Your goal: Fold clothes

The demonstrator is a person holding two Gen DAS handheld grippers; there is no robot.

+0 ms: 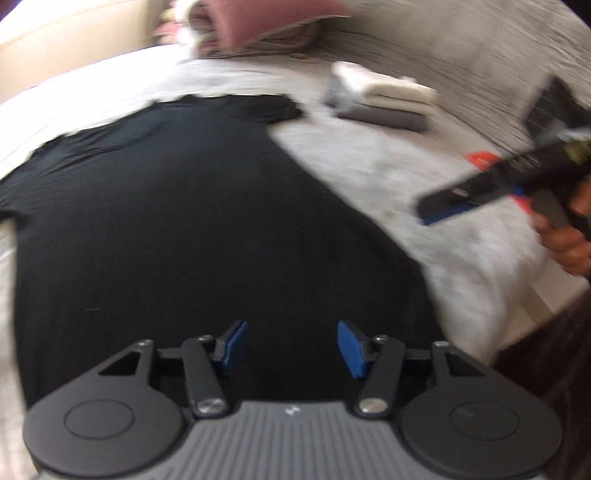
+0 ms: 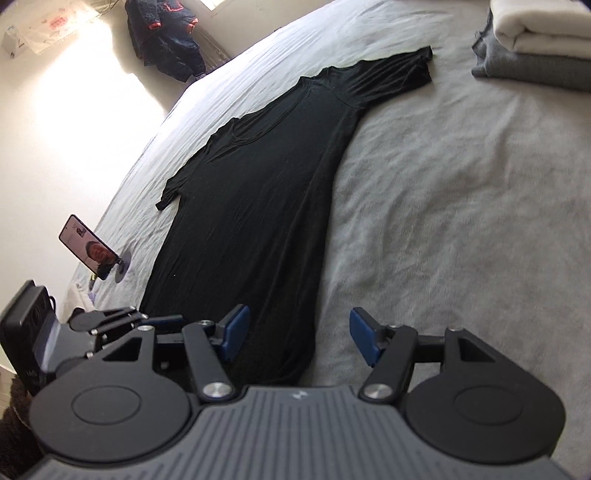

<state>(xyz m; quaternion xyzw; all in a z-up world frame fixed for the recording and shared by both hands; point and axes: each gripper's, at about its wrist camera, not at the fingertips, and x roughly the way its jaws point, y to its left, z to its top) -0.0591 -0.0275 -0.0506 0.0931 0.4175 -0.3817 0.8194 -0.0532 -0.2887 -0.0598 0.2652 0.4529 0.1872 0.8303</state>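
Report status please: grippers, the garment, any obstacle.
Left gripper and right gripper open, empty. Black garment flat, unfolded. Folded stack and phone beside it, clear.

Grey bed [image 2: 461, 221] with a black dress [image 2: 258, 206] spread flat, folded towels [image 2: 535, 40] at 1 o'clock, phone stand [image 2: 94, 254] at 9.

Blurred by motion throughout the left wrist view: pink pillow [image 1: 236, 22], folded stack [image 1: 384, 96]; stack cut off in the right wrist view.
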